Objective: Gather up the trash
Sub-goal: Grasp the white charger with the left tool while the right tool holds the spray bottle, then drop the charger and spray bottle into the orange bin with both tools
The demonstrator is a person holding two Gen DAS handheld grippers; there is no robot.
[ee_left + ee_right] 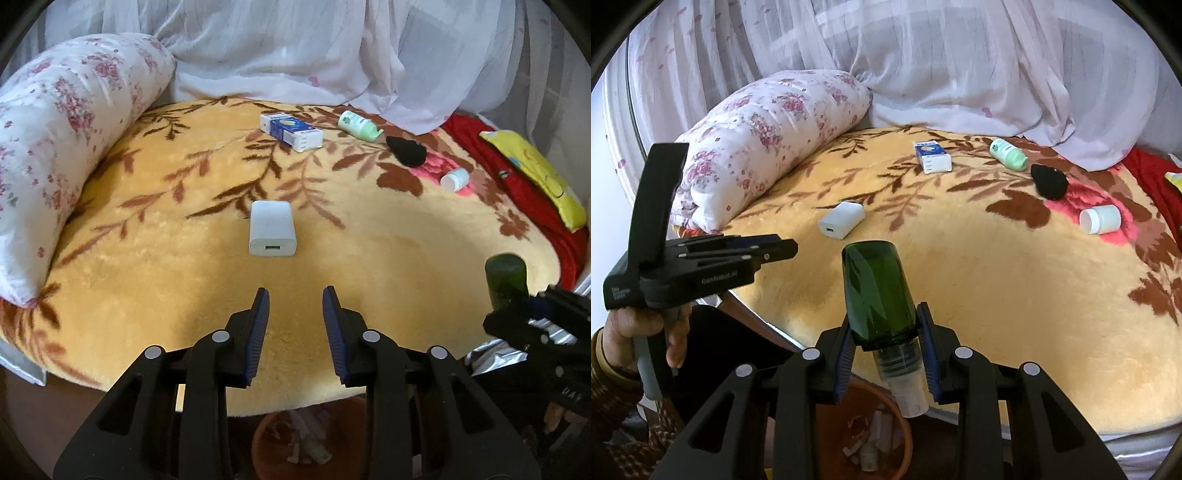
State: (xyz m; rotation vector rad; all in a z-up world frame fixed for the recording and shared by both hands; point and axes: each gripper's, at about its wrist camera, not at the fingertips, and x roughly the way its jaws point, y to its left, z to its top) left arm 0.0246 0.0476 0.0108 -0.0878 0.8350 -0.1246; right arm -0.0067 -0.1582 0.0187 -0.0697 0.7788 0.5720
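Note:
My right gripper [886,321] is shut on a dark green bottle [877,291], held cap-down above an orange bin [901,424] with scraps inside, at the bed's front edge. The bottle also shows in the left wrist view [506,280]. My left gripper [295,299] is open and empty over the yellow blanket [369,240], just short of a white charger block [271,229]. Farther back lie a blue-white box [290,131], a light green bottle [360,125], a black object [406,149] and a small white jar [454,179].
A floral bolster pillow [55,147] lies along the left side. White netting [332,55] hangs at the back. A red cloth [524,184] and yellow packet [535,173] lie at the right. The orange bin also shows below the bed edge [258,435].

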